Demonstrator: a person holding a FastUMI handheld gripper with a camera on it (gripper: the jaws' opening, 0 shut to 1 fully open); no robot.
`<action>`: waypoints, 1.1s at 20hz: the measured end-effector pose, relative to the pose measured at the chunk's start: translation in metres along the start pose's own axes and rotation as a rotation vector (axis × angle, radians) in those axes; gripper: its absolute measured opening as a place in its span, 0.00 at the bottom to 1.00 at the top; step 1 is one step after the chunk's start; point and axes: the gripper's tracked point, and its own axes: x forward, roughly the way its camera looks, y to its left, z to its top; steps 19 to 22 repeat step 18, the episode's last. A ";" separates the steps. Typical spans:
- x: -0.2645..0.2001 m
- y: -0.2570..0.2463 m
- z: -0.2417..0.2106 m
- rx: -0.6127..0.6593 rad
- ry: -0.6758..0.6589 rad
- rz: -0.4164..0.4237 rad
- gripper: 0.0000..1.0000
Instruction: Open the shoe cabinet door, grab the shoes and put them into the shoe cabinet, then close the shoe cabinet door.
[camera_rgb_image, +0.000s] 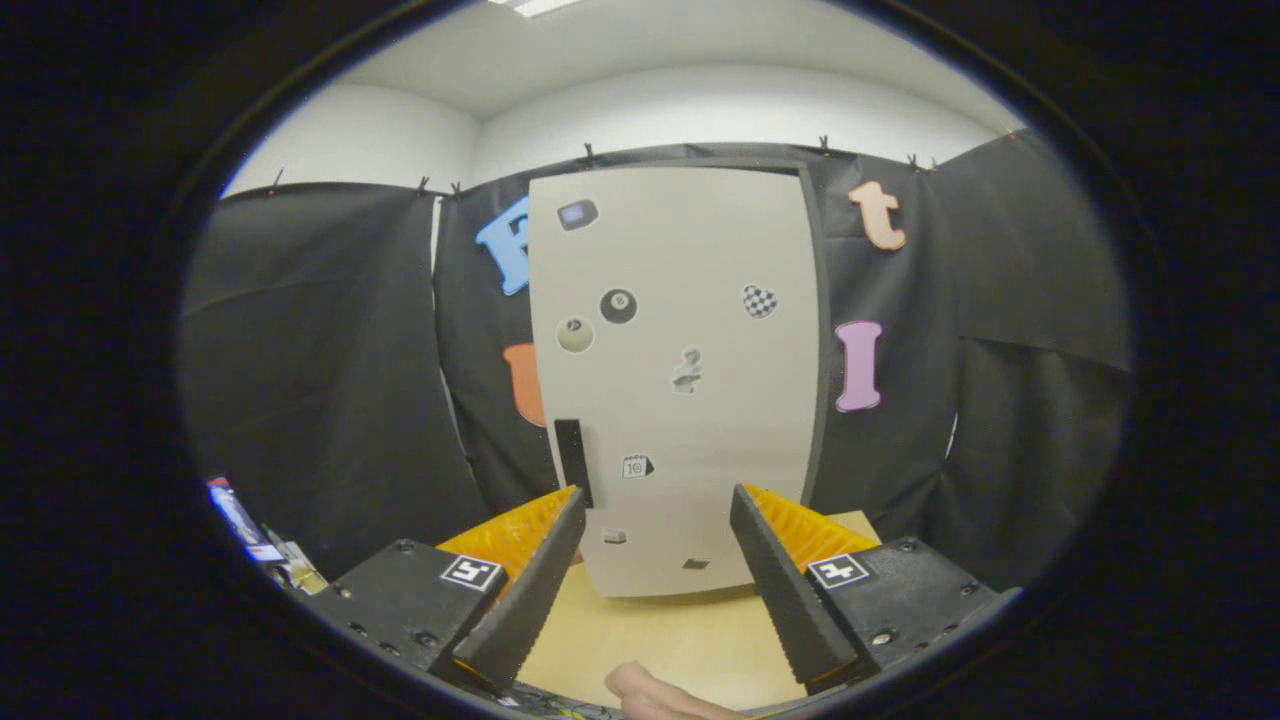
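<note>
The shoe cabinet (690, 380) is standing upright on the table (660, 640), at the table's far edge, with the booth's cloth wall (330, 380) hanging behind it and to both its sides. The cabinet door (700, 300) is lying shut, facing the tool (657, 515). The door handle (572, 460) is sitting low on the cabinet's left edge, and stickers (618, 306) are lying scattered across the door above and to the right of it. The tool is hovering before the cabinet's lower part, its fingers spread apart, the left fingertip just below the handle. Part of a hand (650, 695) is showing on the near side of the table, before the cabinet. A few small items (255, 535) are lying well left of the cabinet.
</note>
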 end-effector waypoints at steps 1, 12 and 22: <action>-0.013 -0.005 0.004 0.010 -0.002 -0.013 0.96; -0.100 -0.024 0.034 -0.007 -0.064 -0.057 0.95; -0.107 -0.017 0.033 -0.038 -0.070 -0.035 0.95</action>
